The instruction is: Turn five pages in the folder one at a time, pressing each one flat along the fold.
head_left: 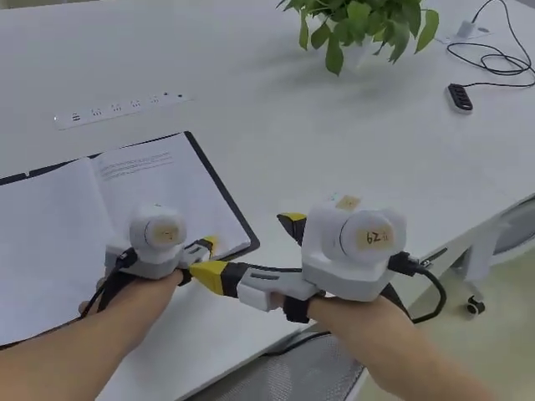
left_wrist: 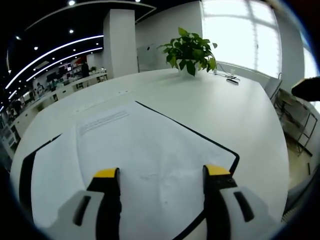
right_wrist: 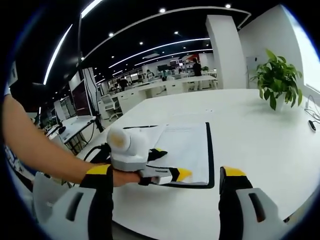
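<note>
White table (head_left: 334, 159). Open folder (head_left: 150, 192) flat at near edge, left side. White power strip (head_left: 117, 109) beyond it. Potted plant (head_left: 359, 25) toward far edge. Black cable (head_left: 493, 58) and small black box (head_left: 460, 98) toward far right corner.

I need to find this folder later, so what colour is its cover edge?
Black. The edge of the folder shows best in the left gripper view.

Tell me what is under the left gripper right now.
Under the left gripper, jaws open, lies the right-hand page, white with a few printed lines near its top, in the black-edged folder. Any pages beneath that sheet are covered.
</note>
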Demonstrator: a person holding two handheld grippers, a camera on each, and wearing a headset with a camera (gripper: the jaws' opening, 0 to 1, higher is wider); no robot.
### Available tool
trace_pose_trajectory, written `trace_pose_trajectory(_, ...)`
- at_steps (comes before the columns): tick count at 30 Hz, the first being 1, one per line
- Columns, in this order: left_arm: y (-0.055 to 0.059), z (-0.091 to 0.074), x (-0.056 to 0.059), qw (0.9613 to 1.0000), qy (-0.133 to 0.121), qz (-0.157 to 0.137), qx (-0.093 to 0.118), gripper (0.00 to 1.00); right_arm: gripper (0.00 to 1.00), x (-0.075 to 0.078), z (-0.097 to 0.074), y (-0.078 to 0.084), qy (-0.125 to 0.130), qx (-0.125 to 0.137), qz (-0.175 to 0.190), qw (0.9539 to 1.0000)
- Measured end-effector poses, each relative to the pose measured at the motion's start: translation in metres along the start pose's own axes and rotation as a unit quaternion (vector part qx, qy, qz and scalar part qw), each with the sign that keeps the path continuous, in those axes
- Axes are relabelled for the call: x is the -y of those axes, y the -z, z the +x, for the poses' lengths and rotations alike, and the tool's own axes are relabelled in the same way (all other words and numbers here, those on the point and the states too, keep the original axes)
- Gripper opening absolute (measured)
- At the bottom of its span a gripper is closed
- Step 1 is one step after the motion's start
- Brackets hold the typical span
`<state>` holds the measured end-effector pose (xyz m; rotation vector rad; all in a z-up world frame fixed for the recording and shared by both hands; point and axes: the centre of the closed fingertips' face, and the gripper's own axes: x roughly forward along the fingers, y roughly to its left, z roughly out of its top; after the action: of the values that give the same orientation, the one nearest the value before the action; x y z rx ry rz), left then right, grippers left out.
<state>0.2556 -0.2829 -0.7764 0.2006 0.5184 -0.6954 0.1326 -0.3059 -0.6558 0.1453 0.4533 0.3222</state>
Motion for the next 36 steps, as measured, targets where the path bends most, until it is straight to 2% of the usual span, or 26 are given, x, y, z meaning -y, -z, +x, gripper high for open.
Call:
trace_pose_trajectory(8, 0.000, 0.006, -0.001, 0.9997, -0.008, -0.005, 0.022, 0.66, 0.85, 0.005, 0.005, -0.001, 0.004, -0.002, 0.010, 0.9999)
trace_pose_trajectory(12, 0.000, 0.004, 0.006, 0.9993, 0.003, 0.001, 0.036, 0.58, 0.85, 0.006, 0.005, 0.000, 0.005, -0.001, 0.014, 0.9999)
trace_pose_trajectory(16, 0.001, 0.005, 0.005, 0.9989, 0.001, -0.002, 0.047, 0.56, 0.84, 0.007, 0.005, 0.000, 0.006, -0.002, 0.019, 0.9998)
trace_pose_trajectory(22, 0.001, 0.004, 0.004, 0.9984, -0.002, -0.008, 0.055, 0.52, 0.84, 0.007, 0.009, -0.001, 0.002, -0.004, 0.023, 0.9997)
trace_pose_trajectory(36, 0.001, 0.001, -0.006, 0.9981, -0.008, -0.016, 0.059, 0.28, 0.83, 0.009, 0.028, 0.001, -0.008, -0.017, 0.021, 0.9996)
